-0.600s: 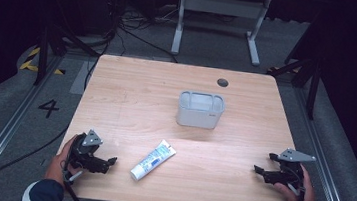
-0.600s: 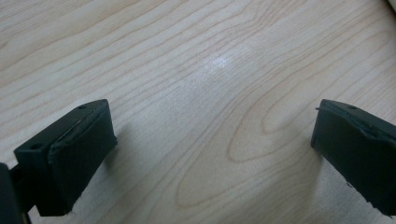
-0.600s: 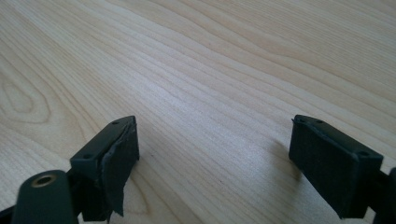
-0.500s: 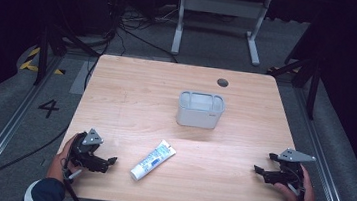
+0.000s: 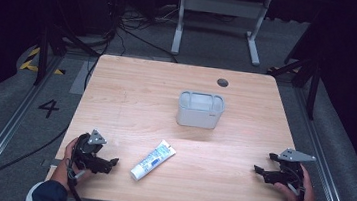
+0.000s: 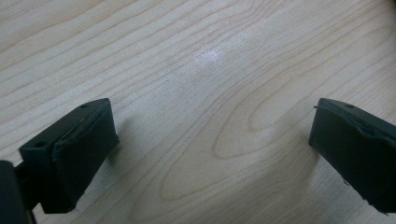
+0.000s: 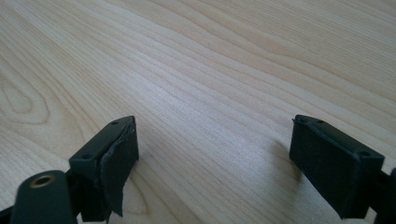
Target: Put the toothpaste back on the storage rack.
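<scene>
Resting at the lower left, the left gripper (image 5: 109, 162) gapes wide, empty. Just right of it, lower centre, lies the tube (image 5: 153, 159): likely light, soft and slick, best pinched across its middle. Lower right, the right gripper (image 5: 259, 170) also stands open, holding nothing.

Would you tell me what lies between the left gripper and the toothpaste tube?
Nothing: in the high view, only bare wooden table separates the left gripper from the toothpaste tube.
</scene>
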`<state>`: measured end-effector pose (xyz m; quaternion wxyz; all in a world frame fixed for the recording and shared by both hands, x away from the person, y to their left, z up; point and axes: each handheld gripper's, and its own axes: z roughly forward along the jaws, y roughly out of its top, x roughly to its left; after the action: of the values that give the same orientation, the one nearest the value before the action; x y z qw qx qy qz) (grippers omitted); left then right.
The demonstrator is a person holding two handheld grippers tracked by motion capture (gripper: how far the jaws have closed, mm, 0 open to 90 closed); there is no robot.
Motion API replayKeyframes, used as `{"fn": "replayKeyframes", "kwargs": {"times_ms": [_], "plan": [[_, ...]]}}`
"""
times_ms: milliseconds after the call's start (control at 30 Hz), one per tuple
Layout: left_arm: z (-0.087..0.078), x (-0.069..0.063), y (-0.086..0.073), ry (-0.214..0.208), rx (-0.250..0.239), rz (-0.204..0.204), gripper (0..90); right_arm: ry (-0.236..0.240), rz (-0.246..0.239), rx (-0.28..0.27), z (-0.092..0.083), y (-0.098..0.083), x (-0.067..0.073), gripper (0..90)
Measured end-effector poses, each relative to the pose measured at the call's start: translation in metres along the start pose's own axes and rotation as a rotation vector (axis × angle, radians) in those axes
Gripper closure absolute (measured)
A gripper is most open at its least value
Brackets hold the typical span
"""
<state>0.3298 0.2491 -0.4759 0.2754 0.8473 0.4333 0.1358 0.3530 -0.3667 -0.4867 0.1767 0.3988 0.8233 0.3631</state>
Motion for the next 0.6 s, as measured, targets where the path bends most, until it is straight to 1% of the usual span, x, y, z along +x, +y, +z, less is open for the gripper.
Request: {"fn": "replayKeyframes", "kwargs": {"times_ms": [33,67,100,133,200,233,300,333,367,400,433,467,500,533,567,600], "plan": [[0.000,0.000,0.001,0.001,0.004,0.013,0.7,0.000,0.000,-0.001,0.000,0.000,0.000,16.1],[-0.001,0.000,0.002,-0.001,0.022,0.014,0.7,0.000,0.000,0.000,0.000,0.000,0.000,16.1],[-0.001,-0.001,0.002,-0.001,0.028,0.004,0.7,0.000,0.000,0.000,0.000,0.000,0.000,16.1],[-0.001,-0.001,0.003,0.001,0.035,0.005,0.7,-0.001,0.000,0.000,0.000,0.000,0.000,16.2],[-0.003,-0.002,0.006,0.006,0.075,0.010,0.7,-0.001,0.000,-0.001,0.000,0.000,0.000,16.2],[-0.003,-0.002,0.007,0.007,0.078,0.011,1.1,-0.003,-0.002,-0.002,0.000,0.000,0.000,16.2],[-0.006,-0.006,0.008,0.001,0.090,0.013,5.6,-0.005,-0.003,-0.003,0.000,0.000,0.001,16.2],[-0.007,-0.007,0.010,0.002,0.089,0.021,9.7,-0.006,-0.003,-0.003,0.000,0.000,0.001,16.2],[-0.008,-0.008,0.011,-0.008,0.091,0.034,15.2,-0.006,-0.003,-0.003,0.000,0.000,0.001,16.2],[-0.008,-0.010,0.011,0.001,0.095,0.040,18.5,-0.007,-0.004,-0.003,0.000,0.000,0.001,16.2],[-0.008,-0.012,0.013,0.008,0.100,0.056,18.3,-0.006,-0.003,-0.003,0.000,0.000,0.001,16.2],[-0.009,-0.015,0.014,0.008,0.106,0.059,16.7,-0.006,-0.003,-0.003,0.000,0.000,0.001,16.2],[-0.009,-0.017,0.015,0.000,0.104,0.068,16.5,-0.006,-0.003,-0.003,0.000,0.000,0.001,16.1],[-0.010,-0.019,0.016,-0.001,0.109,0.082,18.5,-0.007,-0.003,-0.003,0.000,0.000,0.001,16.1],[-0.010,-0.019,0.016,-0.001,0.109,0.082,19.2,-0.007,-0.003,-0.004,0.000,0.000,0.001,16.1],[-0.013,-0.023,0.020,-0.001,0.114,0.108,18.5,-0.007,-0.004,-0.004,0.000,0.000,0.001,16.2]]}}
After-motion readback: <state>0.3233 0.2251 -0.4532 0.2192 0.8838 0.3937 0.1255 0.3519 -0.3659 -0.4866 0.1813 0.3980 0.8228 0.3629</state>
